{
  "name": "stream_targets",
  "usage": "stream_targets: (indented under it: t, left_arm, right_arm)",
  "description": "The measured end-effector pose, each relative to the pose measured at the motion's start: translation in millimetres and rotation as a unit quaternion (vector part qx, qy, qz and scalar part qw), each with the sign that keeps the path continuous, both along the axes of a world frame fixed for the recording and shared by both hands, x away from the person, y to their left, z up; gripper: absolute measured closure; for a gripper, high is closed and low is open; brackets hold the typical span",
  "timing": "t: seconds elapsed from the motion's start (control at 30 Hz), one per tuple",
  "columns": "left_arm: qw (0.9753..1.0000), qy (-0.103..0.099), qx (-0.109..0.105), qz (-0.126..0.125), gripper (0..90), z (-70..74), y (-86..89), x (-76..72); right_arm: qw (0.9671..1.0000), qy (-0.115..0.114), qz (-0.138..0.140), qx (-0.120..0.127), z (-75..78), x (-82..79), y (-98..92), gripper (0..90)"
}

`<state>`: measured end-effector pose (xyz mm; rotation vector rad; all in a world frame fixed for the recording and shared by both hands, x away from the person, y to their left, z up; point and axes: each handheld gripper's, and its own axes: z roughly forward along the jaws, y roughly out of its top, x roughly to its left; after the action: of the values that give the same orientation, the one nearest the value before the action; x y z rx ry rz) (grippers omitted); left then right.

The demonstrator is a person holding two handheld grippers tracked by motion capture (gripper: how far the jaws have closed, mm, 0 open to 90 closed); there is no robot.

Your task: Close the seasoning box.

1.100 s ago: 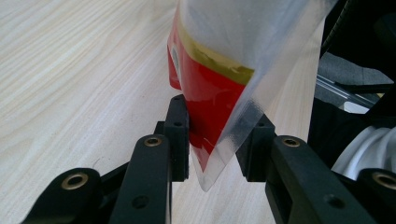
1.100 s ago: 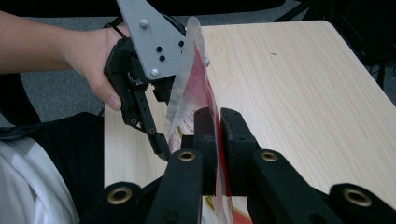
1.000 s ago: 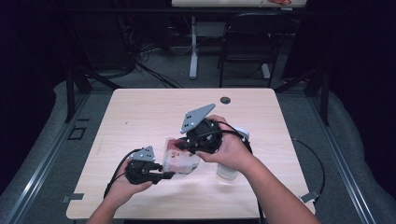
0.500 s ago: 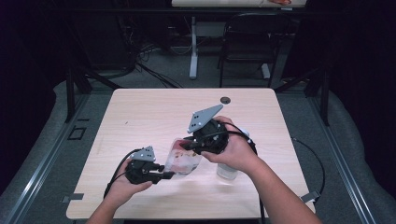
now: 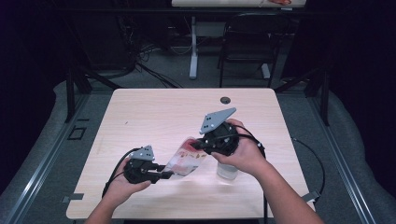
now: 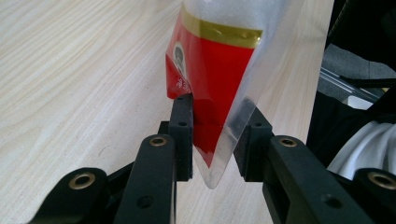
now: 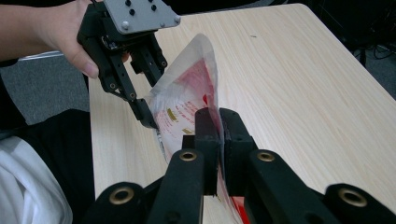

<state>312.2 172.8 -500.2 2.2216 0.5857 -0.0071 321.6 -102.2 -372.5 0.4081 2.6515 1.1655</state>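
Right gripper [image 5: 201,143] has lifted its end of the bag [image 5: 186,161] higher. Its jaws clamp the bag edge; left gripper [image 5: 163,176] stands half open around the corner below. Mid-handover, I'd say: left must close next.

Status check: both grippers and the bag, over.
Right gripper shut on plastic bag. Left gripper jaws astride its corner, gap showing. Bag lifted off table; clear cup under right hand.

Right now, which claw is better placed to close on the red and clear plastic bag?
Left. The left claw already straddles the red and clear plastic bag's corner with its jaws apart, so closing should grip it. The right claw is already shut on the bag's other edge.
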Motion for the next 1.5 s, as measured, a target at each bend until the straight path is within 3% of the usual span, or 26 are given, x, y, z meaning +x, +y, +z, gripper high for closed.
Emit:
stream_targets:
  t: [0.2,0.43,0.77,1.23,1.5]
  left_arm:
    - [0.9999,0.0,0.012,0.0,72.1,-0.7,-1.7,0.1]
    - [0.9999,0.001,0.012,-0.001,72.2,1.7,-0.3,-0.4]
    - [0.9997,0.014,0.019,-0.006,72.5,3.1,0.2,1.9]
    - [0.9994,0.021,0.026,-0.002,73.4,6.9,0.9,4.1]
    - [0.9993,0.019,0.033,-0.001,73.5,12.8,-2.0,3.5]
  right_arm:
    - [1.0,0.003,-0.001,0.009,-6.9,0.2,-5.4,88.1]
    - [0.9996,0.007,-0.001,0.026,-12.8,1.1,-12.3,88.5]
    - [0.9988,0.017,-0.009,0.046,-25.7,4.0,-23.5,88.4]
    - [0.9975,0.015,-0.019,0.066,-41.4,7.0,-35.2,88.3]
    - [0.9954,0.014,-0.025,0.091,-46.8,4.7,-43.0,88.2]
